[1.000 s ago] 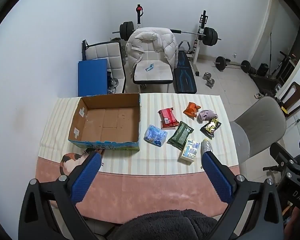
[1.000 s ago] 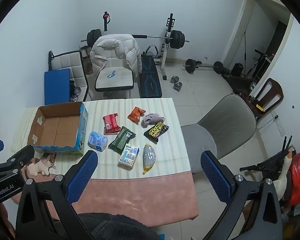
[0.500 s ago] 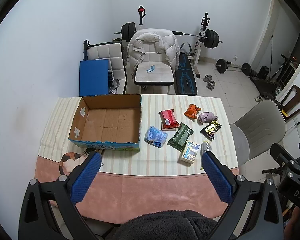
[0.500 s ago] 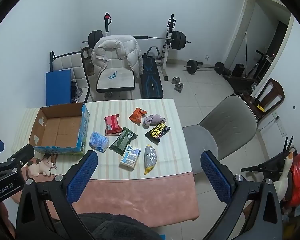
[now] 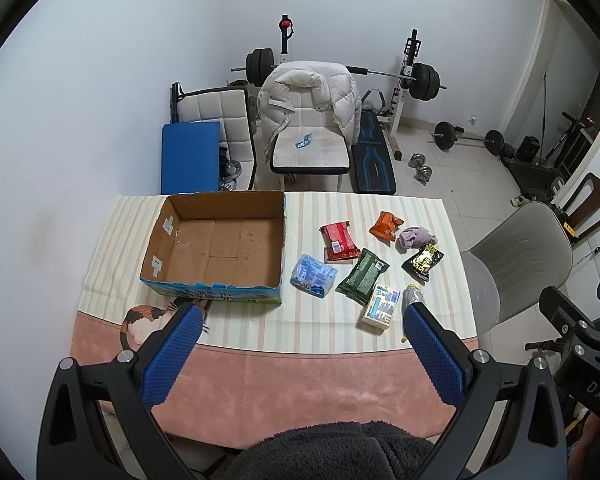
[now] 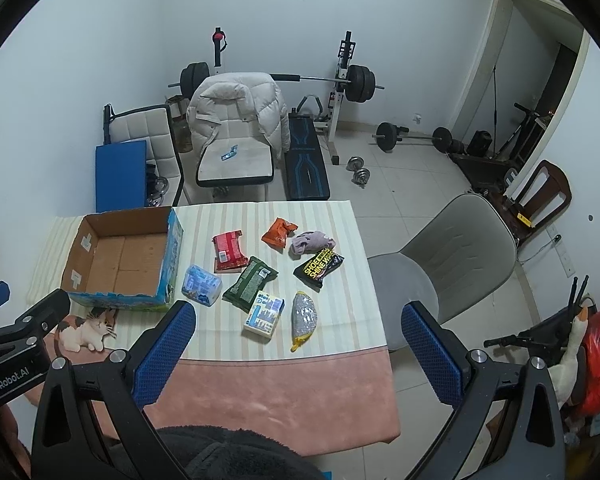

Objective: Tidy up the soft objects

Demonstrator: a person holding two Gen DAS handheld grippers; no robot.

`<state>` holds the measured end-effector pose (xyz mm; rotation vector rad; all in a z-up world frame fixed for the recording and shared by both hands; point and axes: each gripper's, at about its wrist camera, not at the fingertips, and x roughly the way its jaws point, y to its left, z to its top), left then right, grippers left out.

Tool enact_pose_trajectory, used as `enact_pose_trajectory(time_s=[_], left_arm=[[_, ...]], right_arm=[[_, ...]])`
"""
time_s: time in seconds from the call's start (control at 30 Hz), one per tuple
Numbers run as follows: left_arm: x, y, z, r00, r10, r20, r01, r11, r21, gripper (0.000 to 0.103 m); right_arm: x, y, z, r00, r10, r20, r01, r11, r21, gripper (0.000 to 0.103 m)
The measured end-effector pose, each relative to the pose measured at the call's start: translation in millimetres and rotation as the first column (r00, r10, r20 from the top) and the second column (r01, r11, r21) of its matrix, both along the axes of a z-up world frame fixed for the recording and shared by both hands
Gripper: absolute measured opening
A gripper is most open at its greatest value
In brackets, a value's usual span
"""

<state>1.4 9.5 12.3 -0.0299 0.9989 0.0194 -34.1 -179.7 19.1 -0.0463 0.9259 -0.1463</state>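
Observation:
An empty cardboard box [image 5: 220, 248] [image 6: 120, 260] stands on the left of the striped table. Right of it lie several soft packs: a blue pack [image 5: 313, 276] [image 6: 201, 285], a red pack [image 5: 339, 241], a green pack [image 5: 362, 275], an orange pack [image 5: 385, 226], a purple cloth [image 5: 416, 237], a black wipes pack [image 6: 319, 265], a white-blue pack [image 6: 264, 314] and a mesh pouch [image 6: 304, 319]. A toy cat [image 6: 86, 326] lies before the box. My left gripper [image 5: 300, 324] and right gripper [image 6: 298, 322] are both open and empty, high above the near table edge.
A grey chair [image 6: 444, 256] stands at the table's right side. Behind the table are a chair with a white jacket [image 5: 310, 120], a blue pad [image 5: 190, 158], a weight bench and barbells on the floor. The pink table edge [image 5: 300, 384] is nearest me.
Both views have shifted slightly; the table and items sit a little farther and lower in frame. Nothing on the table has moved. Both grippers stay open.

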Motion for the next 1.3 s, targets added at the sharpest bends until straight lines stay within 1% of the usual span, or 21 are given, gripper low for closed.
enact_pose_trajectory(time_s=[0.23,0.33,0.73,1.3], left_arm=[[-2.3,1.5,5.1,1.000,0.004,0.009,-0.003,1.000,-0.003,0.103],[-2.9,1.3,8.6,1.000,0.005,0.015,-0.005,1.000,-0.001,0.103],[-5.5,1.3,16.2,0.999,0.016,0.032,-0.016,1.000,-0.005,0.103],[-13.4,-0.7,7.1,1.000,0.008,0.014,-0.008,1.000,0.001,0.103]], right_arm=[[-0.9,-0.2,2.3,1.000,0.003,0.007,-0.003,1.000,0.003,0.103],[-3.4,-1.0,7.8,1.000,0.006,0.013,-0.006,1.000,0.006,0.103],[-9.5,-0.4,8.5,0.999,0.010,0.032,-0.010,1.000,0.005,0.103],[-14.0,2.5,6.0,1.000,0.015,0.025,-0.015,1.000,0.009,0.103]])
